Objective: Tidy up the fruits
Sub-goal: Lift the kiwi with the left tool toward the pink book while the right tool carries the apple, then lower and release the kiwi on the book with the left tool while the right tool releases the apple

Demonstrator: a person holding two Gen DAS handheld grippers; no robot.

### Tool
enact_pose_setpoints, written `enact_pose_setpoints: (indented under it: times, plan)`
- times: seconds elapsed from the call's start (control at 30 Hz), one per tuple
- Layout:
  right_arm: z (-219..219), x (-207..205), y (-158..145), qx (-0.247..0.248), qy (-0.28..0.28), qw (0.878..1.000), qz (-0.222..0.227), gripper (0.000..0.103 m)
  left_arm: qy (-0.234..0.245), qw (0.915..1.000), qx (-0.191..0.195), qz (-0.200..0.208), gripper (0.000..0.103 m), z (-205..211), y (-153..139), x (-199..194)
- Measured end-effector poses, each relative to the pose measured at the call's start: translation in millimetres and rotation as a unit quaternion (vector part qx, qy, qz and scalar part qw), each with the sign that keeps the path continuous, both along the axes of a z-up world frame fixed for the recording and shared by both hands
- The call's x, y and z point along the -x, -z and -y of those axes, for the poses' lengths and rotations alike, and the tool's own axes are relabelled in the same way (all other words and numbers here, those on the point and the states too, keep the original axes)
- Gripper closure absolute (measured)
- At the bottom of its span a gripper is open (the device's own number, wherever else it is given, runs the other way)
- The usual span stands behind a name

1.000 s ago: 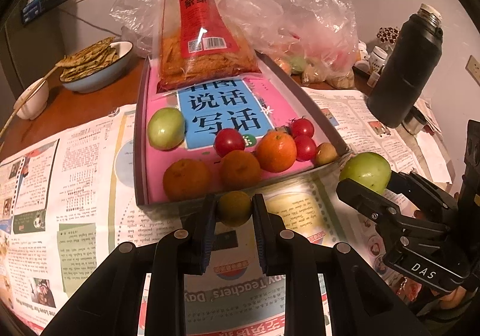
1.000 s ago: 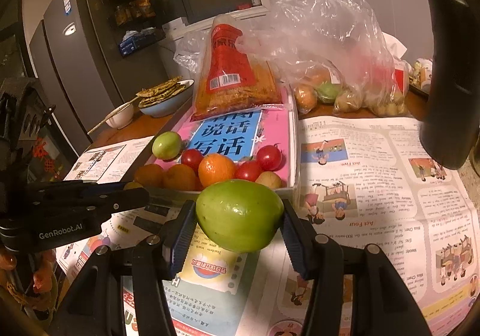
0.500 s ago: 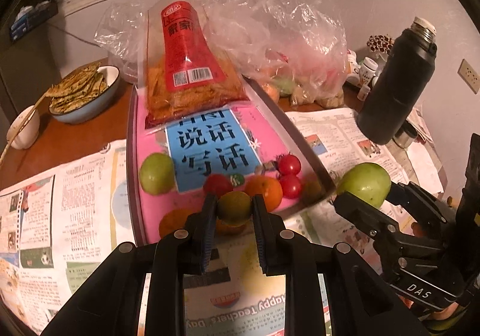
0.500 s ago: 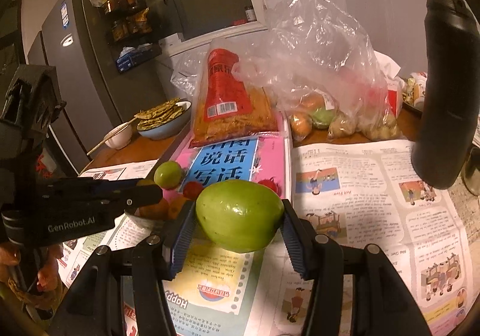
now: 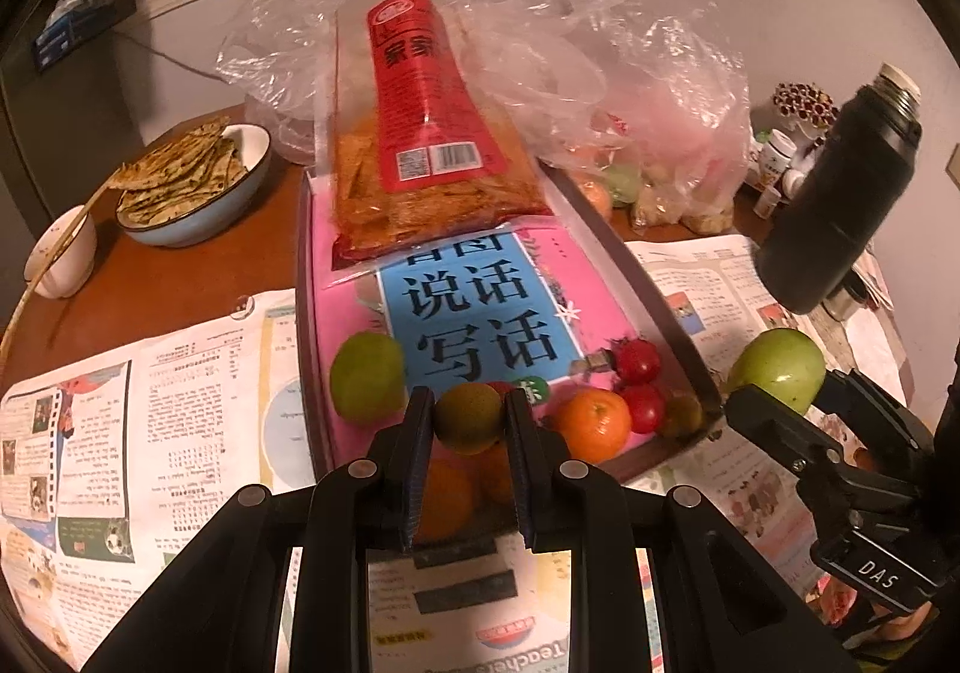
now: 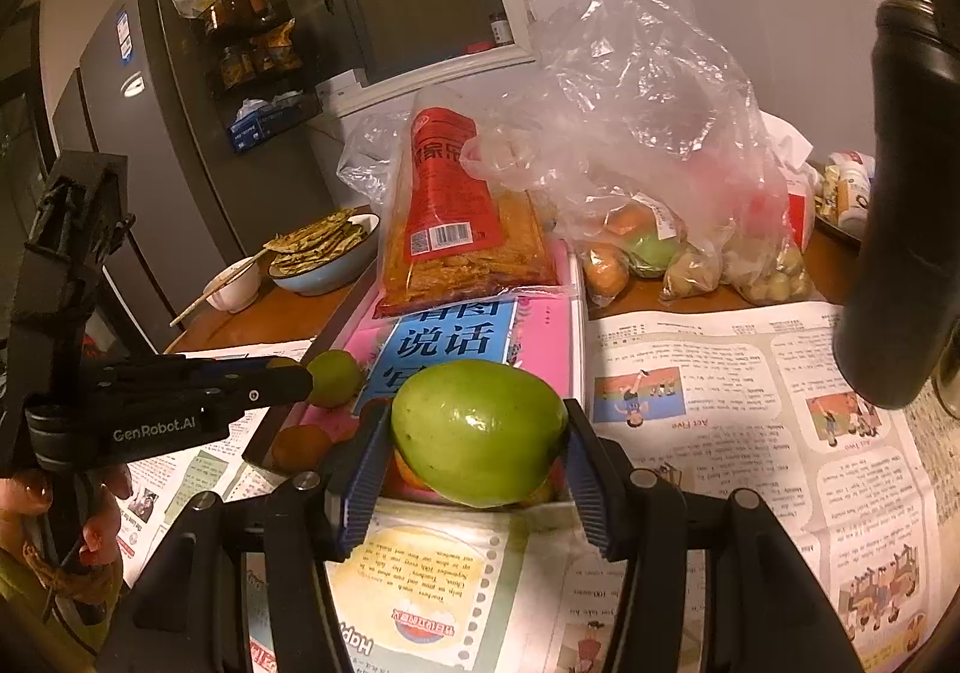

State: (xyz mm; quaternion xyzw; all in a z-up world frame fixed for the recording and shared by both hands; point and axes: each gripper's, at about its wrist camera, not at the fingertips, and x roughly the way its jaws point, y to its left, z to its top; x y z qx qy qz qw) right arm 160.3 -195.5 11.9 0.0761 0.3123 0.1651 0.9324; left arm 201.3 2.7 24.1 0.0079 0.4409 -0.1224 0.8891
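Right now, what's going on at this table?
A person is sorting fruit with two handheld grippers. The left gripper is shut on a small olive-brown fruit above the near end of the pink-lined tray. The right gripper holds a large green fruit in the air just short of the tray. In the tray lie a green fruit, tangerines, cherry tomatoes and a snack bag.

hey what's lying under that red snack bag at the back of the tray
The red snack bag rests on a pink book with a blue title panel, which lines the tray. The bag covers the book's far end, so anything beneath there stays hidden.
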Motion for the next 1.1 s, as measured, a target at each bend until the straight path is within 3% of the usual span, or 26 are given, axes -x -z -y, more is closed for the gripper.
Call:
enact_pose_setpoints:
  times: [0.4, 1.1]
  plan:
    - [-19, -26, 6, 0.014, -0.023, 1.0, -0.01, 0.048, -0.011, 0.9998, 0.004, -0.019, 0.079, -16, 17, -21]
    - [-44, -76, 25, 0.042, -0.066, 0.996, -0.046, 0.048, -0.002, 0.9994, -0.008, -0.034, 0.079, -11, 37, -32]
